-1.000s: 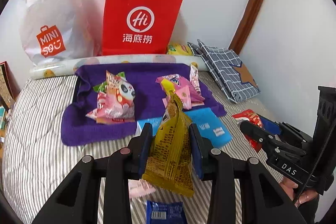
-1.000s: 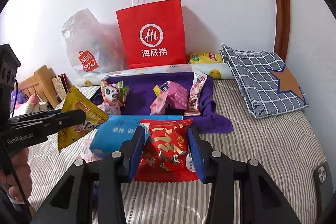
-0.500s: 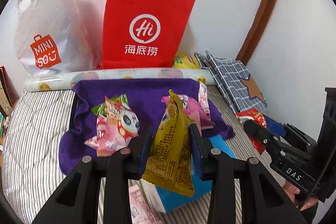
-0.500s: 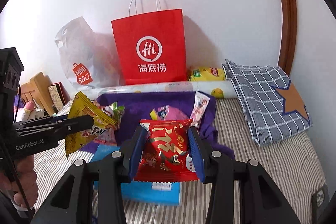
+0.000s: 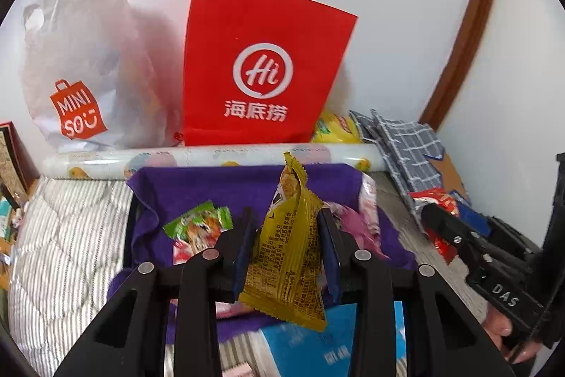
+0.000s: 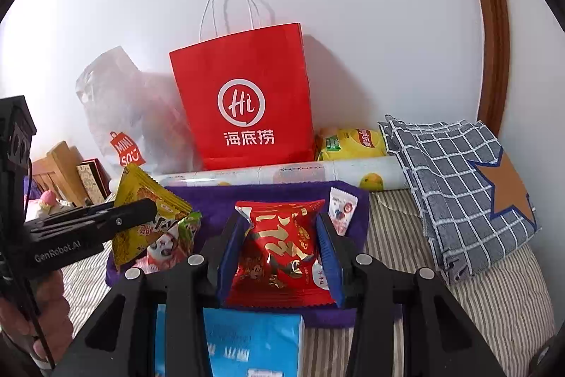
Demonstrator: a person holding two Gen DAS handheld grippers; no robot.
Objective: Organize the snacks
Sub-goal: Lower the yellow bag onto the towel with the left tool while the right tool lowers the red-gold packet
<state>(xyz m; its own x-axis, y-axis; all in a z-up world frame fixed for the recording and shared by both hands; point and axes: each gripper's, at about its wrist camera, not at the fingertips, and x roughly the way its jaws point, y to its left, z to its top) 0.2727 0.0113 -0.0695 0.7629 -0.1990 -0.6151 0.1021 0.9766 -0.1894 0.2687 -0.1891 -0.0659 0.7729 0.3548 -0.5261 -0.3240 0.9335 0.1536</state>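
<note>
Two packets up: L gripper (image 5: 286,246) pinches yellow packet (image 5: 287,257), R gripper (image 6: 279,253) clamps red packet (image 6: 279,253). Hover over purple cloth (image 5: 219,186), lower, then release w/o crushing.

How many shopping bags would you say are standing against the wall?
2: the red paper bag in the middle, and the white plastic bag to its left. More may be hidden behind them.

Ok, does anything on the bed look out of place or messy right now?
Nothing looks spilled or torn. The only oddity is the yellow snack packet in the left tongs: it stands on end, crumpled where it is pinched. The red packet sits flat in the right tongs, above the purple towel.
</note>
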